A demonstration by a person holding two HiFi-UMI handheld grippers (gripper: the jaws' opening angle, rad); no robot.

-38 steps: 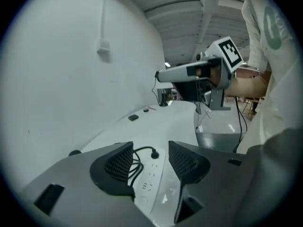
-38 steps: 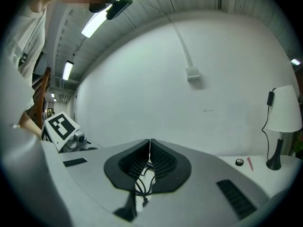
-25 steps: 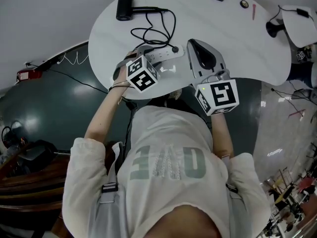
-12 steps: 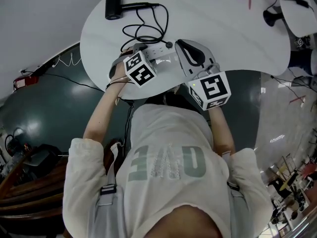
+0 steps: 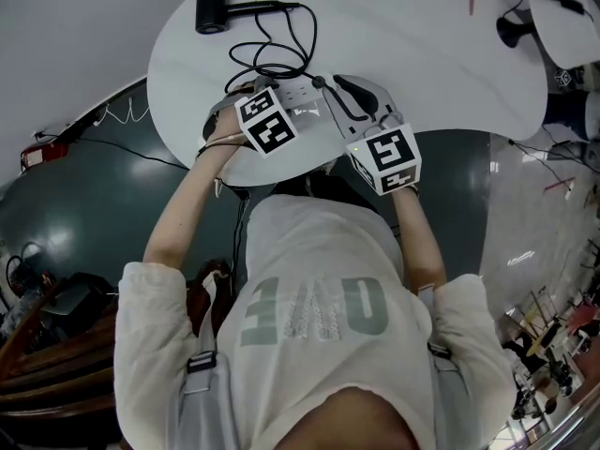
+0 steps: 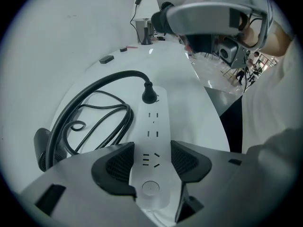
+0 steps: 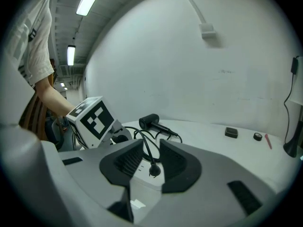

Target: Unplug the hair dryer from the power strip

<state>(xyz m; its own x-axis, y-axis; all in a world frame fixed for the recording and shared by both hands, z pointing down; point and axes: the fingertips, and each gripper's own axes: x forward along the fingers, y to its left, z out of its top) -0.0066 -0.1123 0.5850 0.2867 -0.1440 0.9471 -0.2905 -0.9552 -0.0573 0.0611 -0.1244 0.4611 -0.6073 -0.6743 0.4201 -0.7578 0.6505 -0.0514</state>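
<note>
**Near field.** My left gripper [image 6: 150,161] is clamping the near end of the white power strip [image 6: 152,122]. One pad is pressing on each long side, level with the round button [image 6: 150,188], and the strip is lying flat on the white worktop [image 5: 422,54].

**Middle field.** My right gripper [image 7: 151,150] is pointing at the strip's other end. Its jaws are opening, and the black plug [image 7: 154,171] is sitting in the end socket between them, with neither pad pressing on it. My left gripper's marker cube [image 7: 93,118] is showing just beside the strip.

**Far field.** The black cord [image 6: 94,86] is rising from the plug and lying in loose loops beside the strip. It is ending at the black hair dryer [image 5: 212,21], which is resting on its side near the far edge, well apart from the strip.
</note>
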